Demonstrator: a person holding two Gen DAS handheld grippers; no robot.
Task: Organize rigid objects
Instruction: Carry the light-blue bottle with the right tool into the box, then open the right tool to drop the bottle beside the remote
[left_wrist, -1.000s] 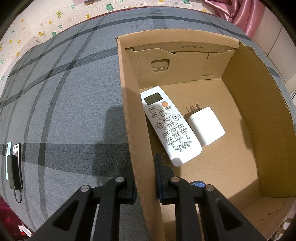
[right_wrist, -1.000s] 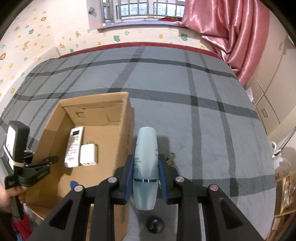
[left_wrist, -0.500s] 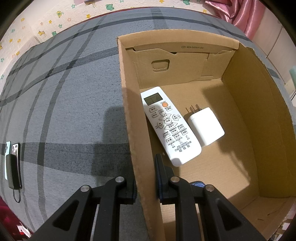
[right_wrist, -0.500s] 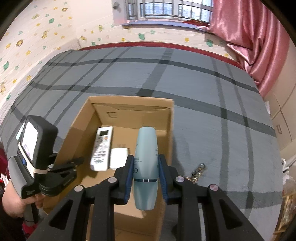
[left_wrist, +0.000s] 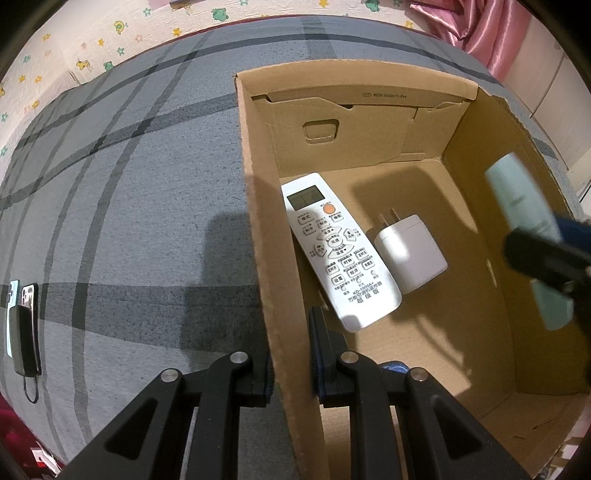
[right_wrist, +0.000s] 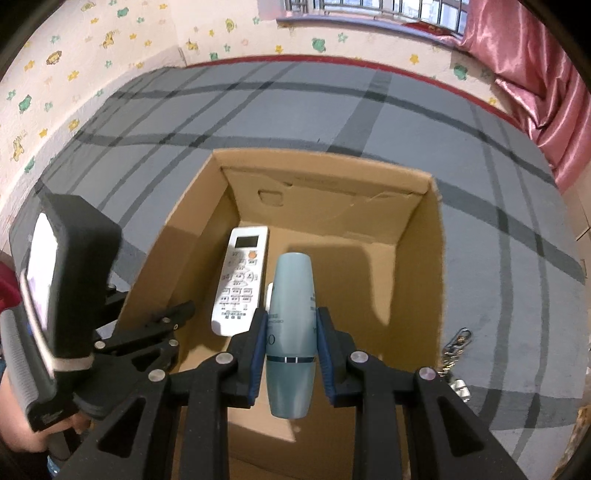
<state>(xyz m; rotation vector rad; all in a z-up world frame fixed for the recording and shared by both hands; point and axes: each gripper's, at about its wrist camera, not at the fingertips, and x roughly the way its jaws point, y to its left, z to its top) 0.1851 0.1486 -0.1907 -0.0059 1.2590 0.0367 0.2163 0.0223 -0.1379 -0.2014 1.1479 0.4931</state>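
Note:
An open cardboard box (left_wrist: 258, 206) (right_wrist: 436, 258) sits on the grey plaid bedcover. Inside lie a white remote control (left_wrist: 338, 247) (right_wrist: 240, 280) and a white plug adapter (left_wrist: 410, 253), which the bottle mostly hides in the right wrist view. My left gripper (left_wrist: 290, 354) (right_wrist: 162, 325) is shut on the box's left wall, one finger on each side of the cardboard. My right gripper (right_wrist: 291, 336) (left_wrist: 546, 258) is shut on a pale blue bottle (right_wrist: 291, 332) (left_wrist: 524, 221) and holds it over the box, near the right wall.
A bunch of keys (right_wrist: 456, 341) lies on the cover right of the box. Two phones and a dark cabled device (left_wrist: 22, 325) rest at the far left. A pink curtain (right_wrist: 535, 74) and wallpapered wall border the bed. A hand (right_wrist: 22, 417) holds the left gripper.
The right gripper carried the bottle leftward and down from beside the box to over its inside; the bottle now shows in the left wrist view. The left gripper stayed put.

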